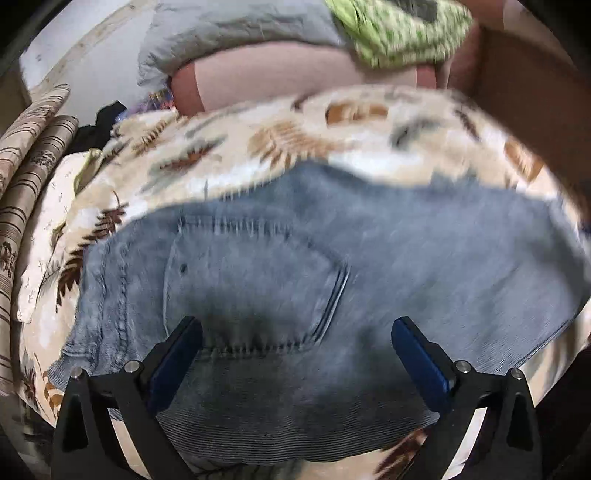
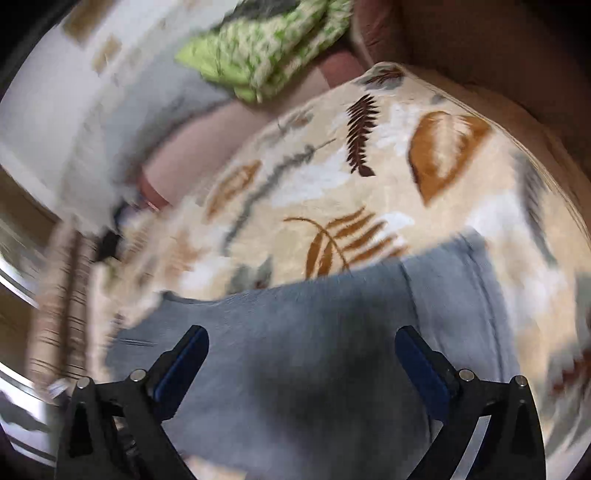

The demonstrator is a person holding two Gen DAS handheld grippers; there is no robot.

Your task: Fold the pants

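Blue-grey corduroy pants [image 1: 288, 266] lie folded on a leaf-print blanket [image 1: 280, 136], back pocket [image 1: 255, 284] facing up. My left gripper [image 1: 297, 332] hovers over the pocket, jaws wide apart with nothing between the blue pads. In the right wrist view the same pants [image 2: 332, 325] spread under my right gripper [image 2: 302, 341], which stands wide open above the cloth and holds nothing. A seam [image 2: 410, 291] runs across the fabric at the right. Both views are blurred by motion.
A green patterned cloth [image 1: 399, 29] and a grey pillow [image 1: 229, 33] lie at the far side, with a pink sheet [image 1: 280, 74] below them. Striped cushions [image 1: 26, 177] stack at the left. A brown wooden surface [image 2: 498, 44] borders the bed on the right.
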